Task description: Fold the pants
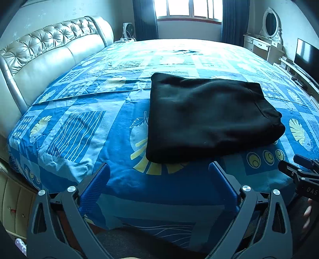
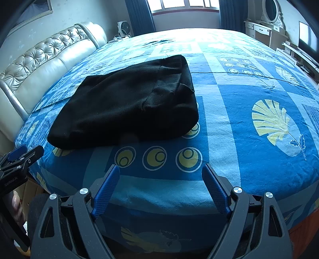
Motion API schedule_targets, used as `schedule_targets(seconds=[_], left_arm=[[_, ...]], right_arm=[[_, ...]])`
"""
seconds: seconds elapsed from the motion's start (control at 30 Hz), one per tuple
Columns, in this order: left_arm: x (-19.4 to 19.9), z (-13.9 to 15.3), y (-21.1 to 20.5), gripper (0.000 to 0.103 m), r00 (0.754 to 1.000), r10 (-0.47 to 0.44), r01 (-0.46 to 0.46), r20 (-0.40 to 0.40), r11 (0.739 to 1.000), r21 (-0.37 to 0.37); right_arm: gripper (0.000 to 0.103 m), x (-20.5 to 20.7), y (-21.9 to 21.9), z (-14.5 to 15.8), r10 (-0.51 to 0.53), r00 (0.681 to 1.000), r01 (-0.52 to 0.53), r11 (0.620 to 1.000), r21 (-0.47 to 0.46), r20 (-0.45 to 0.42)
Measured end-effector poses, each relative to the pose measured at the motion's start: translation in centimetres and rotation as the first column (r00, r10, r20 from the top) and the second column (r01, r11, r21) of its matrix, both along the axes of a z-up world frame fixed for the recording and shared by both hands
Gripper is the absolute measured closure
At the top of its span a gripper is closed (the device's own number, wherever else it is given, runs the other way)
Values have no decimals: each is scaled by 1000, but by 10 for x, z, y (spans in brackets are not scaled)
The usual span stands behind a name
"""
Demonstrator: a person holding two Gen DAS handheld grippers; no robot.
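Note:
Black pants lie folded into a thick rectangle on the blue patterned bedsheet. In the left wrist view my left gripper is open over the sheet at the bed's near edge, just short of the bundle's front edge, with nothing between its blue pads. The right wrist view shows the same pants up and to the left of my right gripper, which is open and empty over a row of yellow circles. Each gripper appears at the edge of the other's view, as the right gripper and the left gripper.
A tufted beige headboard runs along the left of the bed. A window with dark curtains is at the far end. A white dresser with an oval mirror and a television stand at the right. A hand holds the left gripper's handle.

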State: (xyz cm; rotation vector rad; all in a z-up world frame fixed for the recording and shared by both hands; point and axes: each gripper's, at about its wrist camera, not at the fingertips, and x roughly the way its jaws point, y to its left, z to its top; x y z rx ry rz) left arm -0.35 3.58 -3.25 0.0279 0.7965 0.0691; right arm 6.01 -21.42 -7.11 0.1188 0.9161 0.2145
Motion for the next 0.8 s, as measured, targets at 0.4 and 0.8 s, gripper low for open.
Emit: schedule_targets(seconds=[0.4,0.8], left_arm=[[0,-1,-4,4,1000,-8,8,-1,1000,18],[1,18,0,4,999,-50,49,-11,991,-129]], right_arm=[[20,0,1,-1,9,1000,-9,1000,0,-10],[20,1,1,-2,28,999,-27,999,30,-36]])
